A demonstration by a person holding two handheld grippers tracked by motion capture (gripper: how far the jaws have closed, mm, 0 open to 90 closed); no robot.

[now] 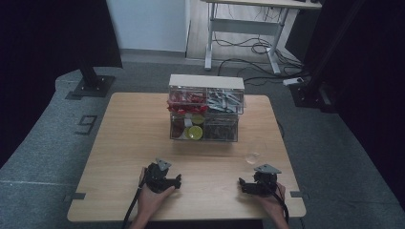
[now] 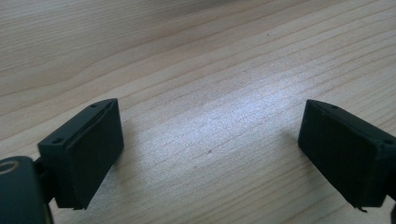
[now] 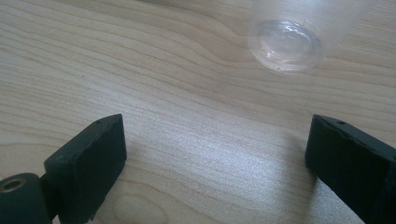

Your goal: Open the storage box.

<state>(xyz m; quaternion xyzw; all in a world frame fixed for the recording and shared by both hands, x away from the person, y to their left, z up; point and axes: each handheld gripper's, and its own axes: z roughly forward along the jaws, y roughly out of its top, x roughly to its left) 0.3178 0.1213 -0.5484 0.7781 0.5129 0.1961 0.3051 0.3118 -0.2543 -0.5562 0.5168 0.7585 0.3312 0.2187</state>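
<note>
With both the left gripper (image 1: 177,181) and right gripper (image 1: 242,185) resting released and empty on the table (image 1: 124,143), the clear cup (image 1: 252,157) just ahead of the right one should be approached level, straddled squarely, then squeezed gently so it isn't tipped.

A light wooden bench (image 1: 124,143) with rounded corners stands on grey carpeted floor (image 1: 43,143). Toward its far middle sits a clear two-tier organiser box (image 1: 205,114) with compartments holding red, grey, yellow-green and dark items. A small clear plastic cup (image 1: 252,157) stands upright on the bare wood nearer the right front, well apart from the box. Both tongs, left (image 1: 177,181) and right (image 1: 242,185), rest on the front edge area
</note>
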